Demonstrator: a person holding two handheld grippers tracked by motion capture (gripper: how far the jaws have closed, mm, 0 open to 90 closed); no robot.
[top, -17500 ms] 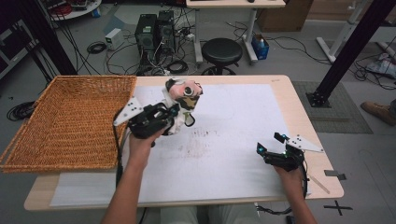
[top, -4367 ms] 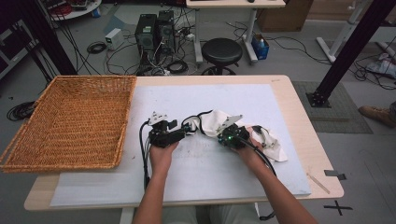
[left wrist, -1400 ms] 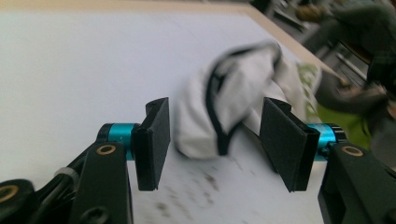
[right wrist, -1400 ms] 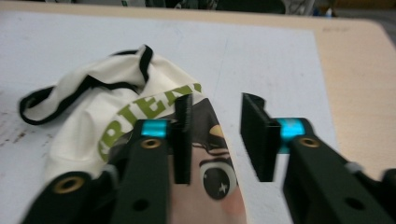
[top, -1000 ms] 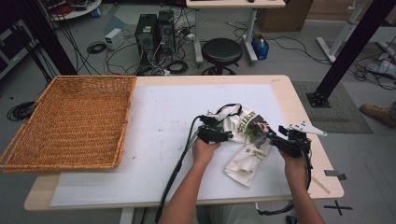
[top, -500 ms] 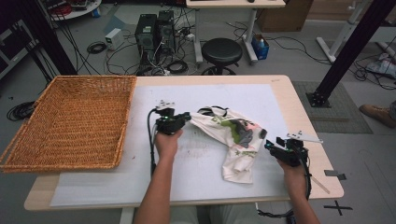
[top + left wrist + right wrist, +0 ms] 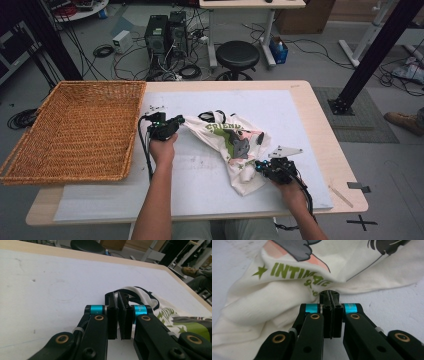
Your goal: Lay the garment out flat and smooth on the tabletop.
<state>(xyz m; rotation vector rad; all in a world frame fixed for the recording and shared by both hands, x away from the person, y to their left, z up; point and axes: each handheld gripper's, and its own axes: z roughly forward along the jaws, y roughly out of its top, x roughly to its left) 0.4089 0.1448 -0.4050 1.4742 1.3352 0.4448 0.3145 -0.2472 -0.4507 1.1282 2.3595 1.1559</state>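
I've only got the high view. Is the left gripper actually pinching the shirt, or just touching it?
Observer: The left gripper is shut, with its tips on the black-trimmed edge of the shirt.
Operator: And the right one?
Observer: The right gripper is shut too, nipping a cream fold just below the green lettering.
Operator: What does the lettering say?
Observer: It starts "INTIMA"; the rest is lost in a crease.

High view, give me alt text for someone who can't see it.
A person at a white-topped table holds a cream printed T-shirt with two grippers: the left gripper at its upper left corner, the right gripper at its lower edge. A wicker basket sits at the left.
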